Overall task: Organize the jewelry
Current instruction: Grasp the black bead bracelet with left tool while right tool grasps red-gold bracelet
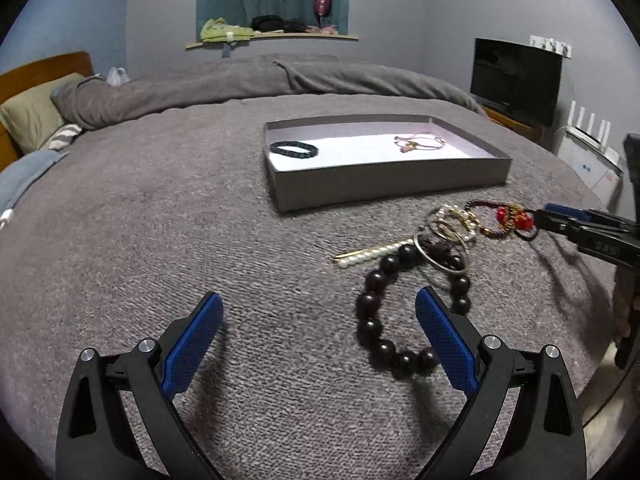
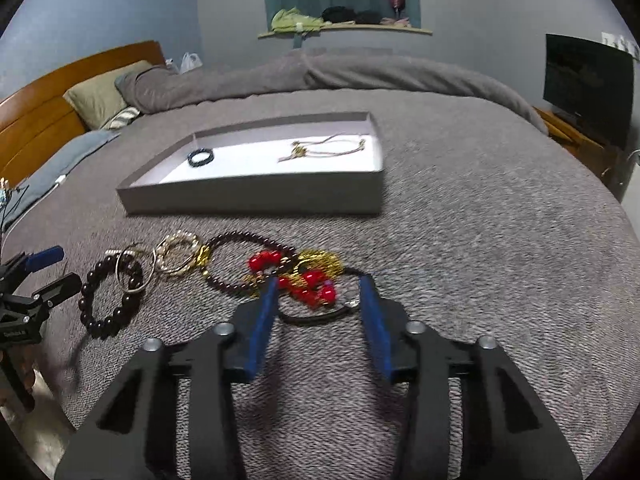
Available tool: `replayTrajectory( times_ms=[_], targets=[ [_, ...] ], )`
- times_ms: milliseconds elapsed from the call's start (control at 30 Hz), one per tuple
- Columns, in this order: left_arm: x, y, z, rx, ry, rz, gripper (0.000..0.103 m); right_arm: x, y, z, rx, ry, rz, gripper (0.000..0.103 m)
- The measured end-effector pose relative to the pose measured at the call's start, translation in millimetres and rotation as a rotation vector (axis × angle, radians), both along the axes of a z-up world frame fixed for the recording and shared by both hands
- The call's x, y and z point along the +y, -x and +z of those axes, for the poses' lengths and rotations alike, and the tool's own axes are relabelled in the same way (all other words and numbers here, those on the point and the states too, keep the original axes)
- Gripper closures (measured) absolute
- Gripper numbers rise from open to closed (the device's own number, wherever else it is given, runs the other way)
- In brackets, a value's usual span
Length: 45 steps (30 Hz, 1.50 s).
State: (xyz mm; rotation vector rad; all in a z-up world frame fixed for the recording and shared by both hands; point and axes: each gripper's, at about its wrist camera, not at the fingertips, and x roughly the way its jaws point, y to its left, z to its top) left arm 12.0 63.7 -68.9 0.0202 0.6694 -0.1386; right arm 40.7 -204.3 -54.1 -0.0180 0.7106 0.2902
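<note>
From the left wrist view, the grey box [image 1: 384,184] sits on the bed [image 1: 160,220] and holds a black bracelet [image 1: 294,149] at its left end and a pink cord bracelet [image 1: 420,142] toward its right end. In front of the box's right half lies a tangle of jewelry: a pearl hairpin [image 1: 372,254], silver rings [image 1: 442,248], a gold-bead bracelet [image 1: 456,218] and a big dark-bead bracelet [image 1: 400,320] nearest the camera. The left gripper [image 1: 320,308] hangs over the bed with its jaws spread wide and empty, the right finger over the dark-bead bracelet. From the right wrist view, the box [image 2: 256,196] lies beyond the same jewelry row. The right gripper [image 2: 320,284] has its jaws partly closed around a red-bead piece [image 2: 310,284] and a black cord loop [image 2: 312,316]; the pads do not visibly press on either.
</note>
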Motion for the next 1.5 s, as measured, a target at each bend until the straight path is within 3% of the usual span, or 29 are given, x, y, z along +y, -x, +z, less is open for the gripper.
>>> replayTrajectory(
  times_ms=[133, 400, 500, 533, 1367, 1500],
  targets=[
    [-5.0, 2.5, 1.1, -0.017, -0.015, -0.033, 0.009, 8.4, -4.0, -3.1, 0.009, 0.014, 0.0, 0.075],
    [-20.6, 1.3, -2.5, -0.016, -0.076, -0.091, 0.015, 13.8, -17.8, -15.2, 0.065, 0.016, 0.002, 0.076],
    [-22.4, -1.7, -5.2, 0.003, -0.076, -0.099, 0.019, 14.8, -16.8, -13.6, 0.056, 0.026, 0.007, 0.081],
    [-22.7, -2.2, -5.9, 0.007, -0.076, -0.101, 0.02, 15.3, -15.7, -12.7, 0.051, 0.029, 0.01, 0.087],
    [-25.9, -5.3, -12.0, 0.049, -0.057, -0.126, 0.046, -37.8, 10.9, 48.8, -0.202, -0.171, -0.091, 0.087],
    [-24.5, -6.7, -12.5, 0.055, -0.06, -0.12, 0.061, -41.5, 14.6, 56.2, -0.231, -0.167, -0.098, 0.087]
  ],
)
